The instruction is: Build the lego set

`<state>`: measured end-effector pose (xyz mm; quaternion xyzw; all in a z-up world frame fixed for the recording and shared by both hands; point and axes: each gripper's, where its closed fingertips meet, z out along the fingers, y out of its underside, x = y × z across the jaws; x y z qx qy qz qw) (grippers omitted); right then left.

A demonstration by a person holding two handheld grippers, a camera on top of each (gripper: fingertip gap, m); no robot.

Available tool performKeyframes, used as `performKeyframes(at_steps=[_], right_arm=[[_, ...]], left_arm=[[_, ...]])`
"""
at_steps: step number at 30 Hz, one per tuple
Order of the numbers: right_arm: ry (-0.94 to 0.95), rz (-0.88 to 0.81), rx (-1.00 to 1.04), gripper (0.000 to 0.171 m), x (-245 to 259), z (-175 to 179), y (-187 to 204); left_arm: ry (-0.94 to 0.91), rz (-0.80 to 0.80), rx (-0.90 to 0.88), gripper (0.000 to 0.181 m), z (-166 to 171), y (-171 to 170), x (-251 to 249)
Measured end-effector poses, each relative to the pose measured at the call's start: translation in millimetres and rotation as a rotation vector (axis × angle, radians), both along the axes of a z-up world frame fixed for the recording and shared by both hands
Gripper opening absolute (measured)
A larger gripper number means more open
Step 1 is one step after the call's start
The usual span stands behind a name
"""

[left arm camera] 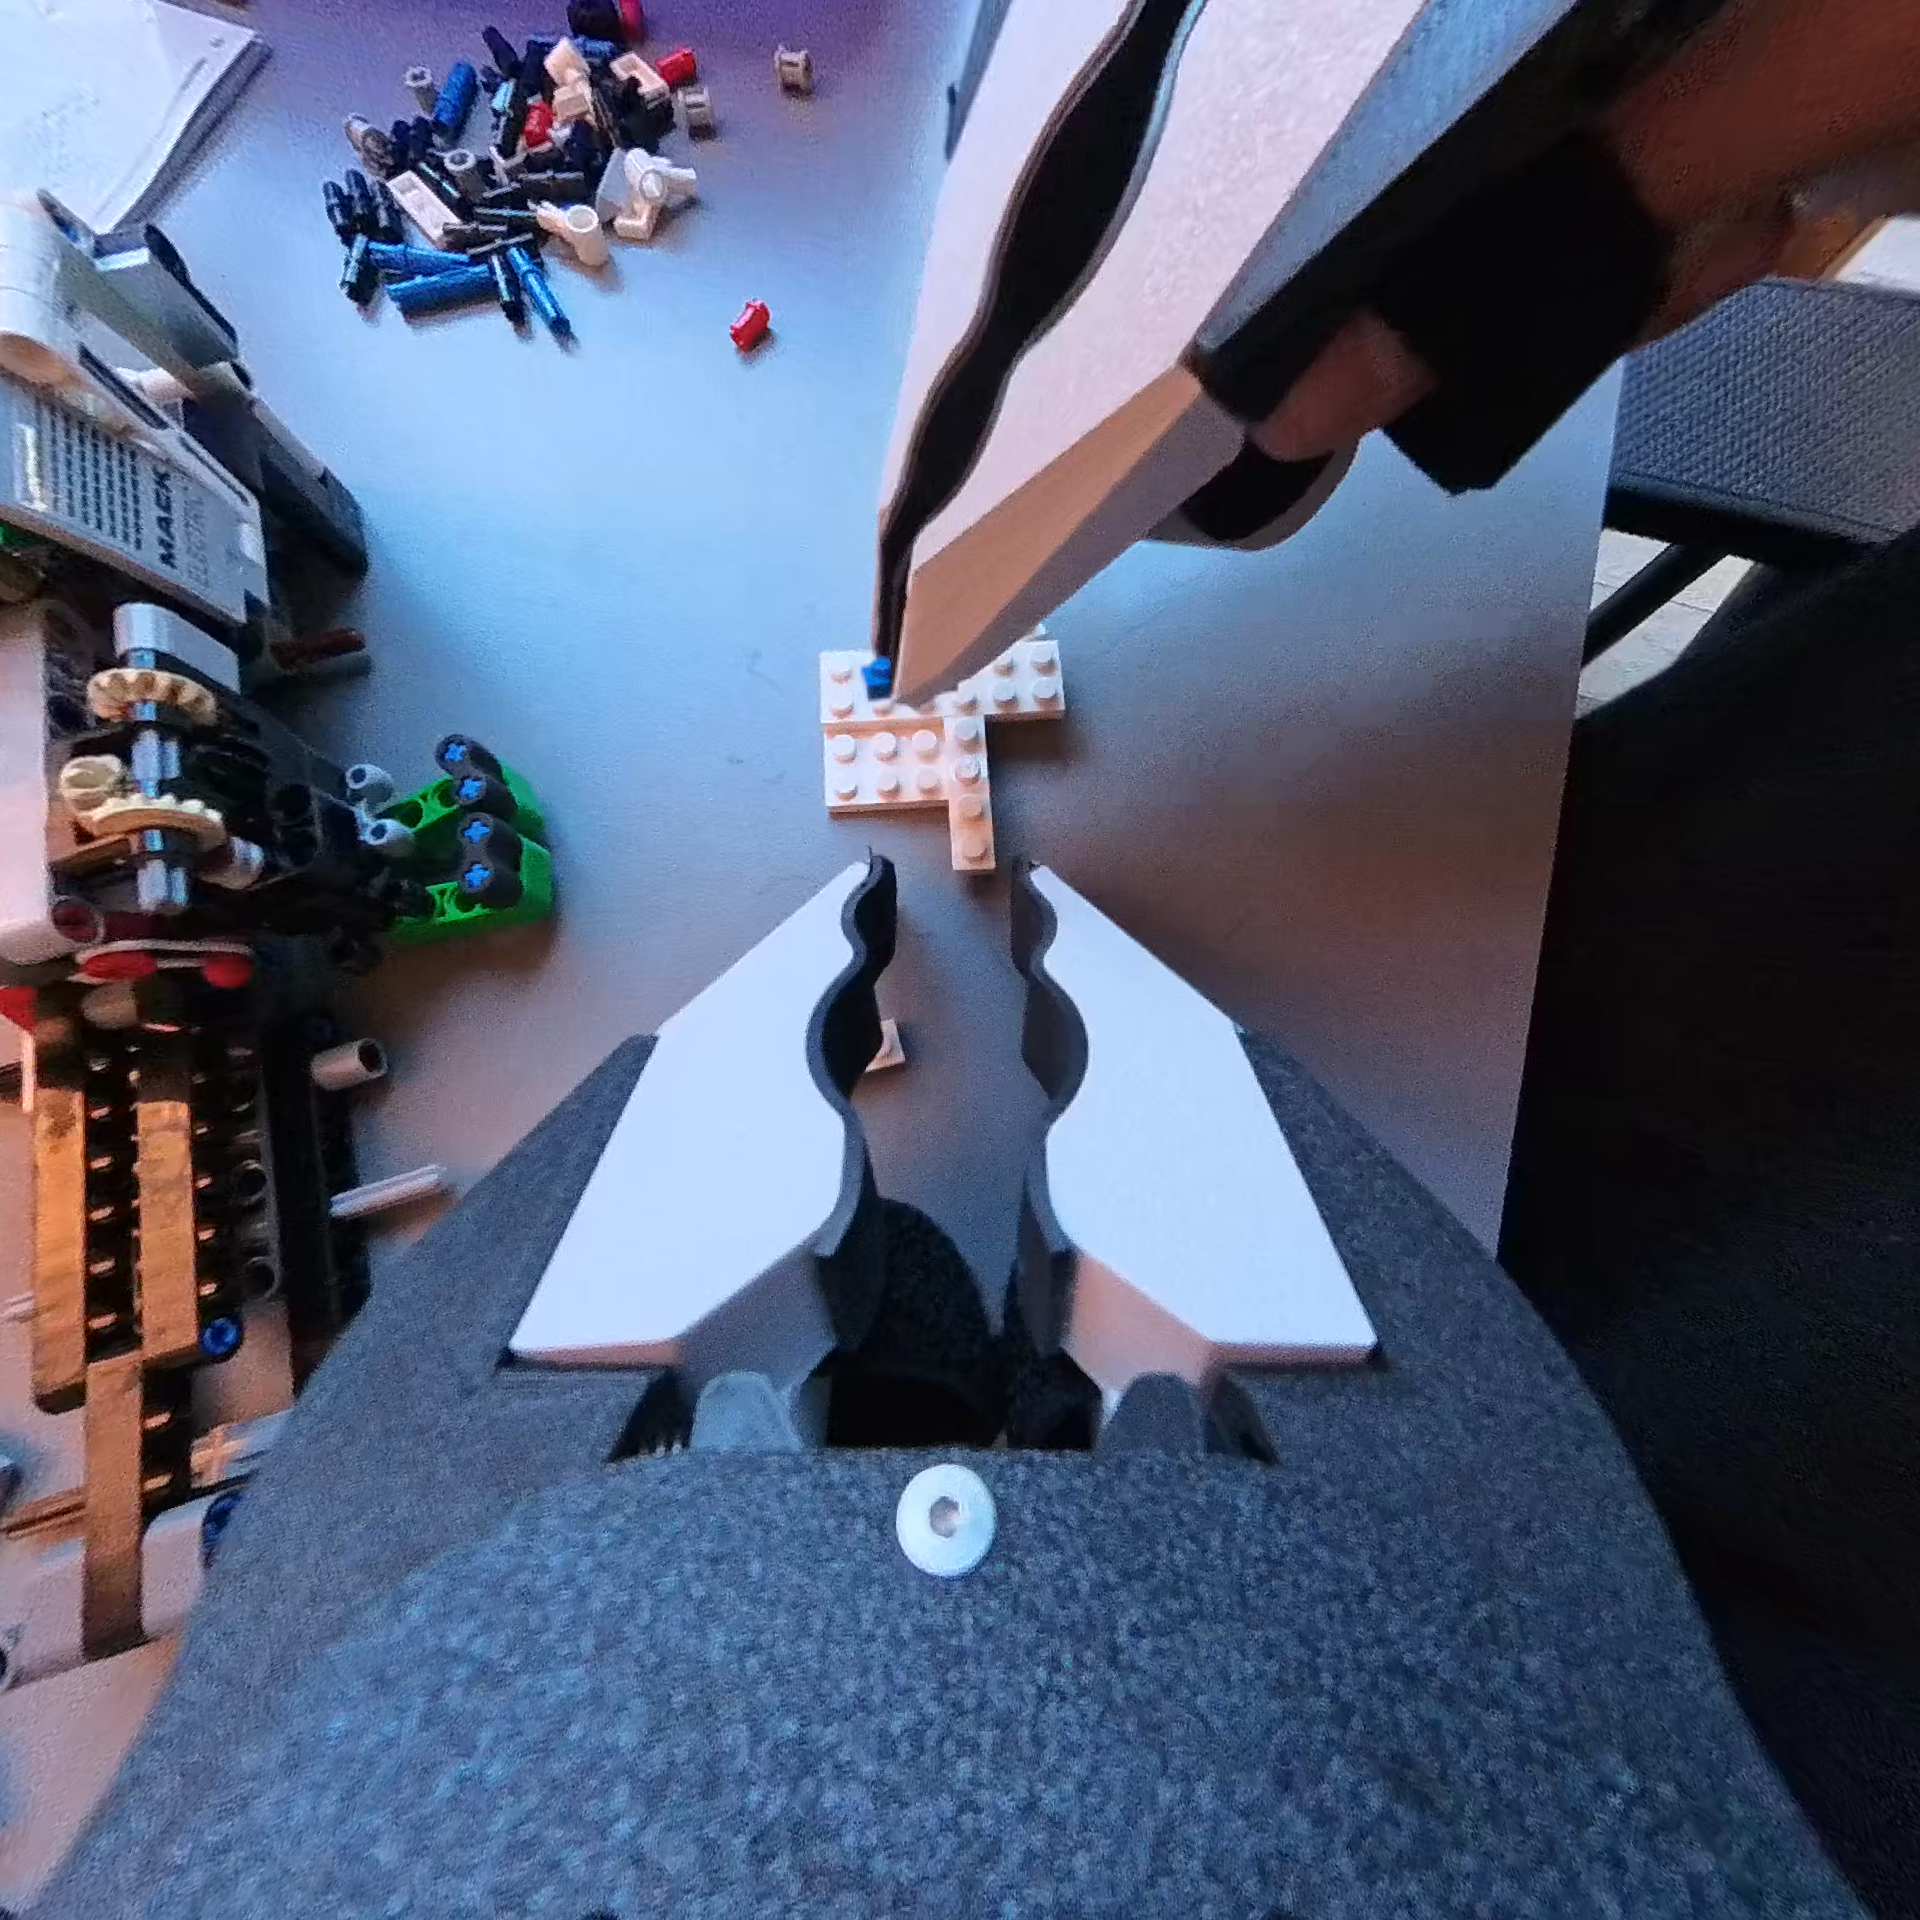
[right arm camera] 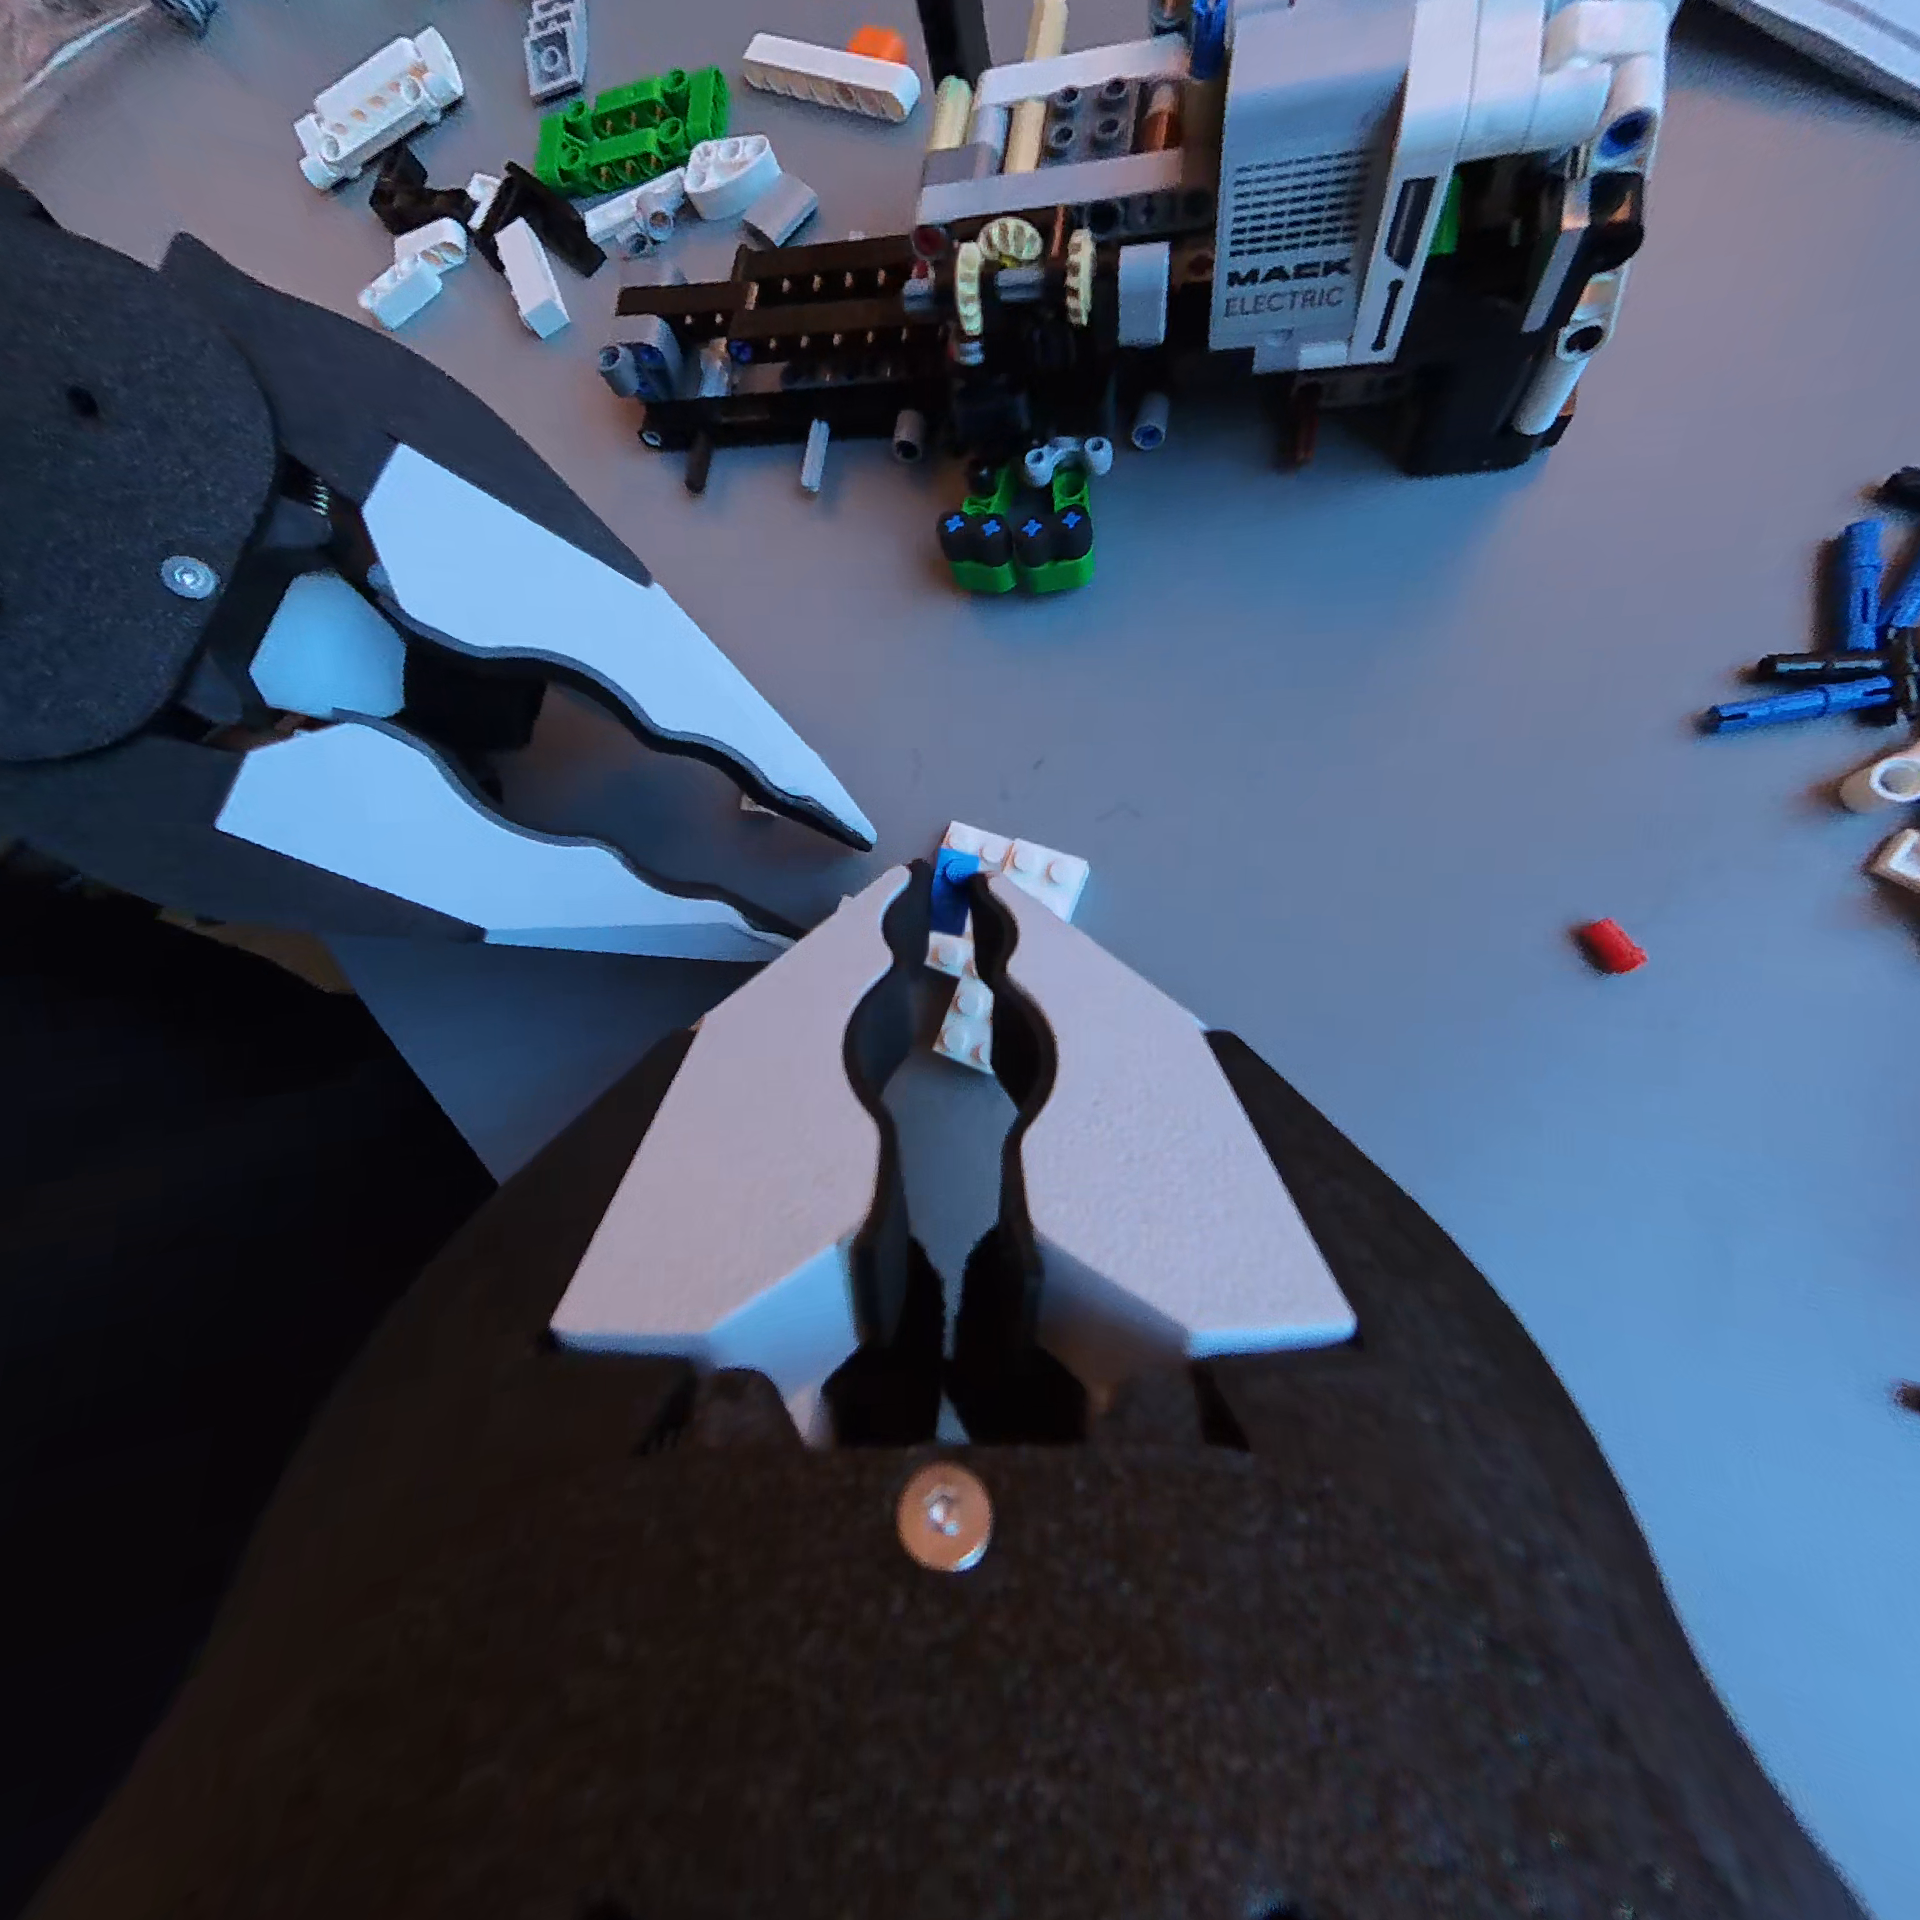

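A white plate assembly (left arm camera: 914, 753) lies flat on the grey table; it also shows in the right wrist view (right arm camera: 1039, 868). My right gripper (right arm camera: 948, 883) is shut on a small blue piece (right arm camera: 948, 894) and holds it down on the assembly's far-left corner; in the left wrist view the gripper (left arm camera: 891, 675) comes down from above with the blue piece (left arm camera: 878, 675) at its tip. My left gripper (left arm camera: 954, 871) is open and empty, its tips just short of the assembly's near edge. It also shows in the right wrist view (right arm camera: 831, 883), at the left.
A partly built truck model (right arm camera: 1195, 281) stands at the table's far side, with a green and black sub-assembly (right arm camera: 1023, 540) in front. Loose pins lie in a pile (left arm camera: 509, 177). A red pin (left arm camera: 748, 322) lies alone. A black chair (left arm camera: 1766, 727) is beyond the table edge. The tips of both grippers are at nearly the same place.
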<state>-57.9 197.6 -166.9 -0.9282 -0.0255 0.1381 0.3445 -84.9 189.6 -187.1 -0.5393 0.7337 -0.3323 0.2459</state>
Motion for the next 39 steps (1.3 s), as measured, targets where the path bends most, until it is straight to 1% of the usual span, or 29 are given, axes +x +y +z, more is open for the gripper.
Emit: performKeyframes(at_steps=[9, 13, 15, 17, 18, 24, 32, 36, 39], right_arm=[[-0.047, -0.13, -0.033, 0.006, 0, -4, 0], [-0.047, -0.168, -0.055, 0.006, 2, -7, 0], [-0.071, -0.172, -0.081, 0.006, 4, -11, -2], [-0.07, -0.173, -0.087, 0.006, 2, -11, -1], [-0.062, -0.175, -0.088, 0.006, 0, -11, 0], [-0.122, -0.195, -0.113, 0.006, 3, -16, 2], [-0.119, -0.222, -0.131, 0.007, 4, -16, 3], [-0.08, -0.216, -0.128, 0.013, 2, -14, 3], [-0.116, -0.222, -0.122, 0.012, 8, -13, 1]], left_arm=[[0.012, -0.005, 0.014, 0.014, -3, 0, 1], [0.01, -0.022, -0.001, 0.019, -1, -3, 6], [0.017, -0.028, -0.016, 0.018, -2, -4, 8], [0.027, -0.041, -0.021, 0.008, -3, -6, 9], [0.027, -0.04, -0.019, 0.006, -3, -6, 10], [0.023, -0.02, -0.008, 0.006, -3, -3, 12], [0.025, -0.009, -0.015, 0.006, -3, -3, 13], [0.03, -0.008, -0.03, 0.006, -3, -3, 13], [0.03, -0.009, -0.027, 0.006, -3, -3, 13]])
